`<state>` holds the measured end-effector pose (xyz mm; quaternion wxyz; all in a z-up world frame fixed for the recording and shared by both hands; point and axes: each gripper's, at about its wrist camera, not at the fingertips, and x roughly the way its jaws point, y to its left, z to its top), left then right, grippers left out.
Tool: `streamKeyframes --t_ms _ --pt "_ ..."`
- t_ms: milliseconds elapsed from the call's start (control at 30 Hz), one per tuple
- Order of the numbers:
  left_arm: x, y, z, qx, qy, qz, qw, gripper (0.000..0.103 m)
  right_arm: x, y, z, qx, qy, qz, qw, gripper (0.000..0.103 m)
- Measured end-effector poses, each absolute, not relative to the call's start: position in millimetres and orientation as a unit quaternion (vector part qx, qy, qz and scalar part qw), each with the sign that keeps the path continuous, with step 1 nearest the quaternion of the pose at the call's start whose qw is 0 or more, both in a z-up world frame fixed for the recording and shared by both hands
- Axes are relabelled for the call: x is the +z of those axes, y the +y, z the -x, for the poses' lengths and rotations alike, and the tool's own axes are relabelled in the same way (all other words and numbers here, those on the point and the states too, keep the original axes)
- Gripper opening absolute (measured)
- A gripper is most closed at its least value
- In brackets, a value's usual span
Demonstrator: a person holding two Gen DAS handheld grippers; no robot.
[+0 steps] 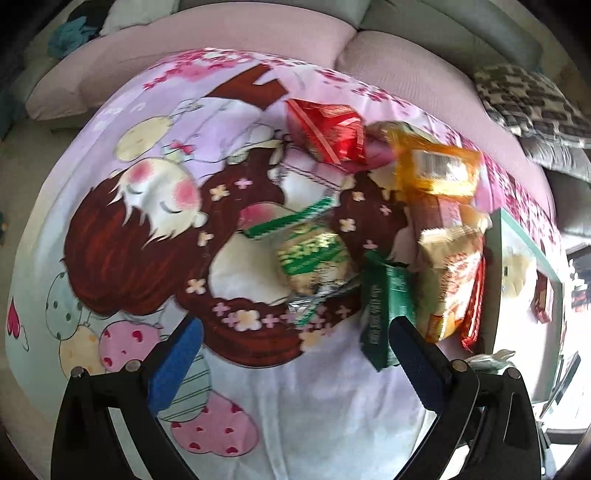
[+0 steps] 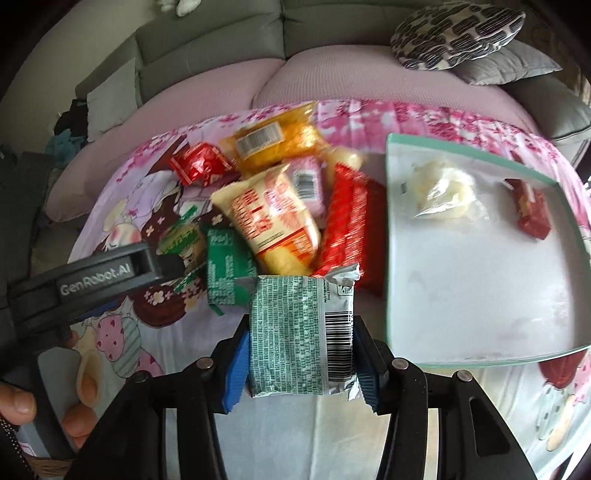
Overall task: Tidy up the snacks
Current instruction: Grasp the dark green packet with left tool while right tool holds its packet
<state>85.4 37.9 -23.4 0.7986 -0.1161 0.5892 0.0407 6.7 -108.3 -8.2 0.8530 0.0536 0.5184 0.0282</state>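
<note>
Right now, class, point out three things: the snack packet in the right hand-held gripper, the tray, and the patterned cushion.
Snack packet [image 2: 295, 332]: right wrist view, middle of wrapper.
Tray [image 2: 480, 277]: right wrist view, bare floor.
Patterned cushion [image 2: 458, 33]: right wrist view, top face.

- The print on the green-and-white packet [image 2: 301, 339] is too blurred to read.
- The dark green packet [image 1: 384, 310] slips partly behind the left gripper's right finger [image 1: 413, 354].
- The tray [image 1: 524, 236] is cut off at the right edge.
- The red wrapper [image 2: 347, 225] lies half under the cream bag [image 2: 273, 218].
</note>
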Motion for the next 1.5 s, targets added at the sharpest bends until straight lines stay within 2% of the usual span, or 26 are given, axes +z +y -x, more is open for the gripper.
streamKeyframes --t_ms 333,400,467,500,767,1200,1400,1433,1500 --pt "-35 -22 -99 0.001 0.596 0.034 0.802 0.099 -6 -154 -6 -0.027 0.515 -0.086 0.853 0.053" --pt "-37 -32 -101 -0.003 0.595 0.017 0.803 0.097 -5 -161 -5 -0.033 0.514 -0.091 0.852 0.053" --pt "-40 -42 -105 -0.007 0.595 -0.001 0.804 0.088 -6 -166 -5 -0.037 0.514 -0.095 0.852 0.053" --pt "-43 -46 -107 -0.009 0.597 -0.006 0.802 0.087 -7 -168 -6 -0.038 0.515 -0.097 0.851 0.053" --pt "-53 -66 -122 -0.026 0.599 -0.012 0.801 0.087 -11 -172 -8 -0.037 0.521 -0.104 0.847 0.053" --pt "-62 -3 -127 0.01 0.608 0.03 0.793 0.087 -16 -175 -8 -0.049 0.525 -0.119 0.842 0.053" --pt "-69 -2 -122 0.014 0.612 0.015 0.79 0.087 -18 -174 -9 -0.049 0.526 -0.122 0.84 0.053" --pt "-71 -6 -120 0.015 0.613 0.008 0.79 0.086 -18 -174 -9 -0.049 0.527 -0.122 0.84 0.053" --pt "-75 -10 -119 0.016 0.615 -0.004 0.788 0.077 -19 -173 -9 -0.049 0.528 -0.122 0.839 0.053"
